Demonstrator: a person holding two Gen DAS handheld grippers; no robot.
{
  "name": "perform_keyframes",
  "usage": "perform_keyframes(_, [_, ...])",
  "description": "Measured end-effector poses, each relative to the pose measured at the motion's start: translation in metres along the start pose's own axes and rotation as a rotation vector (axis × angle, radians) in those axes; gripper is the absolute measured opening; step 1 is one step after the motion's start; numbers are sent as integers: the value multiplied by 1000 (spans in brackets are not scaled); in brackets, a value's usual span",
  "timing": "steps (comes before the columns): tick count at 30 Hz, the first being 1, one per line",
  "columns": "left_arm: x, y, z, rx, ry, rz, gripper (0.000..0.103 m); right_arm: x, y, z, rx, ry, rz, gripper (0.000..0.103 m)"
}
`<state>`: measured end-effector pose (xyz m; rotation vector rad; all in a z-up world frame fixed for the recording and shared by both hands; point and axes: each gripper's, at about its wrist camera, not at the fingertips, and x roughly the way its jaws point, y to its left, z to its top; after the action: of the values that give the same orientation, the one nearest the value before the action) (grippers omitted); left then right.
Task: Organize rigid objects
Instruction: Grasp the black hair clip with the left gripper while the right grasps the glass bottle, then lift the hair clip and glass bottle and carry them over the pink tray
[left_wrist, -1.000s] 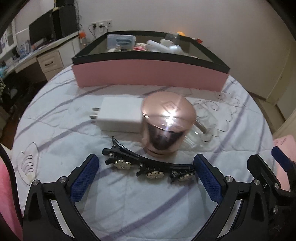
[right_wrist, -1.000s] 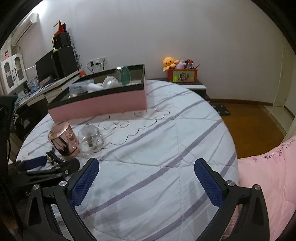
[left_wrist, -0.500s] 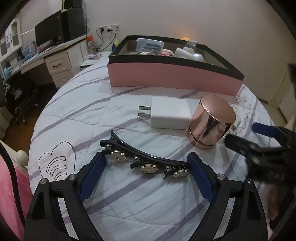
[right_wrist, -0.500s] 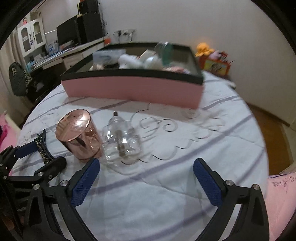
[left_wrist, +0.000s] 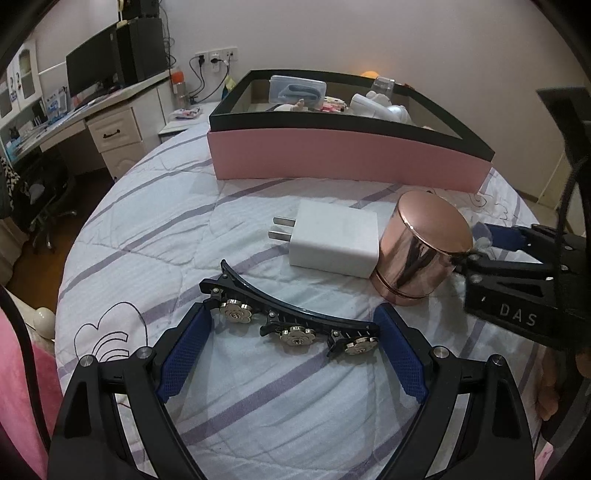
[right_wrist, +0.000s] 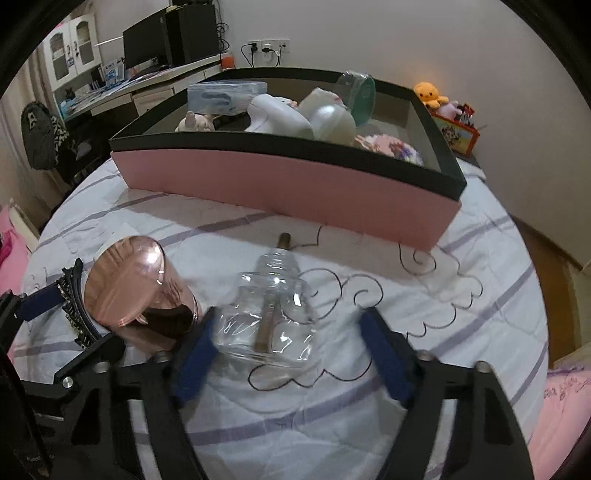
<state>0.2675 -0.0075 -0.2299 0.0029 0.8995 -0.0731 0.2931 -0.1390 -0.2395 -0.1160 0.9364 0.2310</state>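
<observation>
Nearest, the left gripper (left_wrist: 293, 334) stands spread around the black hair clip (left_wrist: 291, 319), pads at its ends. Alongside, the right gripper (right_wrist: 286, 339) has just been closing around the clear glass bottle (right_wrist: 271, 319), right pad apart. Beyond lie the rose-gold cap (left_wrist: 421, 251), white charger (left_wrist: 332, 238) and pink box (left_wrist: 343, 155) on the bedspread (left_wrist: 147, 240).

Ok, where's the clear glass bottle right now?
In the right wrist view the clear glass bottle lies on its side on the bedspread, between the right gripper fingers, just right of the rose-gold jar, in front of the pink box.
</observation>
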Motion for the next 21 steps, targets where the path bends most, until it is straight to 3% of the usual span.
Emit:
perform_keyframes(2, [0,-1,0,2,-5,-3,91,-3,2,-2,-7,-13,5,51])
perform_keyframes(8, [-22,-3,-1,-10,-95,-28,91,-26,-1,-18,58,-84,5,51])
perform_keyframes(11, [-49,-6,0,-22,-173,-44,91,-57,4,-32,85,-181,-7,51])
perform_keyframes(21, [-154,-22,2,14,-461,35,91,-175,28,-60,103,-497,-41,51])
